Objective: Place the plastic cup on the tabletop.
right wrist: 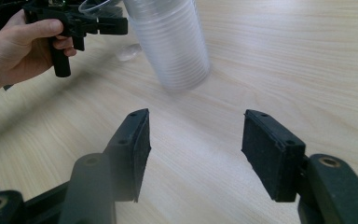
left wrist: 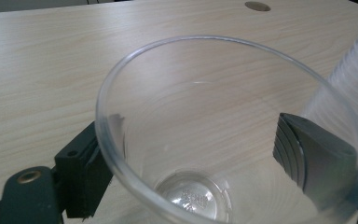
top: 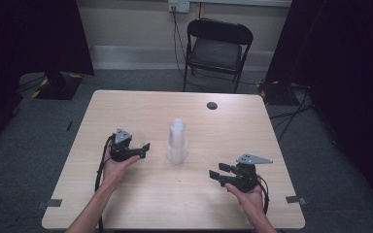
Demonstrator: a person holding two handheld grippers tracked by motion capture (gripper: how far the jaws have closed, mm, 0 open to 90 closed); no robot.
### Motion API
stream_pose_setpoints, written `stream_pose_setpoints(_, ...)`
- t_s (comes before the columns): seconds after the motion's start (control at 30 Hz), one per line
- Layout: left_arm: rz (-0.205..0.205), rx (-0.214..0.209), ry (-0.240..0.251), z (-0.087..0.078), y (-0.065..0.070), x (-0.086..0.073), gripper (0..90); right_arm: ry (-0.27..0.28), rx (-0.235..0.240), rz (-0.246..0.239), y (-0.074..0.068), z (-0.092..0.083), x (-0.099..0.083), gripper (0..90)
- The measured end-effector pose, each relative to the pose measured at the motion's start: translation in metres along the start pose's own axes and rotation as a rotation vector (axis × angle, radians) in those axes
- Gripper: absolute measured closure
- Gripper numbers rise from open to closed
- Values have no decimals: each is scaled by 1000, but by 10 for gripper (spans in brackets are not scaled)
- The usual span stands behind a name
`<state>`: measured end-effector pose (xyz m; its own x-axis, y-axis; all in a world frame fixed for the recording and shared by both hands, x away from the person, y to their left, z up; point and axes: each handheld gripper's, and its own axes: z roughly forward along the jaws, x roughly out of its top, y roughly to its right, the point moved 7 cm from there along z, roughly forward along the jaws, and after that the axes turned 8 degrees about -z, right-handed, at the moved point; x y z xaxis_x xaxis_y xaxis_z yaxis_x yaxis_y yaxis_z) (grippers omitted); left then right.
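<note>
Now left tongs (top: 143, 148) sit open w/ clear cup (left wrist: 223, 135) between; right tongs (right wrist: 193, 154) gape, palm-up.

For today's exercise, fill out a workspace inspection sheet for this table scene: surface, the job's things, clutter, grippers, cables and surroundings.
Surface: light wood table, with a round dark grommet near the far edge.
Job's things: single clear cup upright, one jaw of the left gripper inside it and one outside; stack of clear cups at mid-table.
Clutter: nothing seen.
Grippers: left gripper has its jaws apart astride the cup wall; right gripper is open, with nothing between its jaws.
Cables: one trails from each gripper; more lie on the floor.
Surroundings: black folding chair behind the table, wall socket, dark curtains, tape marks on the carpet.
</note>
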<state>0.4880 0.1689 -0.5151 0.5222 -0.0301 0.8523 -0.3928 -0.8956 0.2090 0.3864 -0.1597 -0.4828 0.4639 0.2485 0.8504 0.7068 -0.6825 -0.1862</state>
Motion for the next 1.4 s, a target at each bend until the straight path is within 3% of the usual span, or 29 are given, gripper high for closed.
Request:
stream_pose_setpoints(0.1,-13,6,-27,-3,0,-2,156,0,-1,3,1,0,0,414)
stream_pose_setpoints(0.2,0,9,-40,-8,-1,-3,158,6,-7,5,2,-2,1,414)
stream_pose_setpoints(0.5,-15,33,-55,-21,-14,-11,157,8,-14,11,4,-3,2,413)
stream_pose_setpoints(0.57,-23,32,-40,-25,-15,-9,157,7,-16,9,5,-3,2,412)
stream_pose_setpoints(0.63,-16,28,-40,-28,-14,-8,157,6,-20,10,6,-3,2,410)
stream_pose_setpoints(0.77,6,13,-85,-36,-12,-14,157,9,-26,15,9,-5,2,409)
stream_pose_setpoints(0.83,15,32,-61,-41,-13,-15,158,9,-28,20,9,-5,2,409)
stream_pose_setpoints(0.9,-5,24,-55,-44,-14,-16,157,9,-30,21,10,-5,2,409)
stream_pose_setpoints(0.97,1,37,-66,-48,-15,-18,157,9,-31,20,10,-4,2,409)
stream_pose_setpoints(1.07,22,25,-84,-54,-11,-21,157,8,-33,21,11,-5,1,409)
stream_pose_setpoints(1.13,46,21,-67,-61,-8,-23,157,8,-37,25,12,-5,1,409)
stream_pose_setpoints(1.17,44,24,-70,-64,-8,-25,156,7,-40,25,13,-6,1,409)
stream_pose_setpoints(1.27,0,-17,-70,-71,-3,-28,156,5,-44,25,15,-6,0,409)
stream_pose_setpoints(1.33,2,-39,-80,-77,2,-28,157,6,-48,26,16,-7,0,409)
stream_pose_setpoints(1.4,12,-59,-52,-87,12,-26,157,7,-51,26,17,-7,0,408)
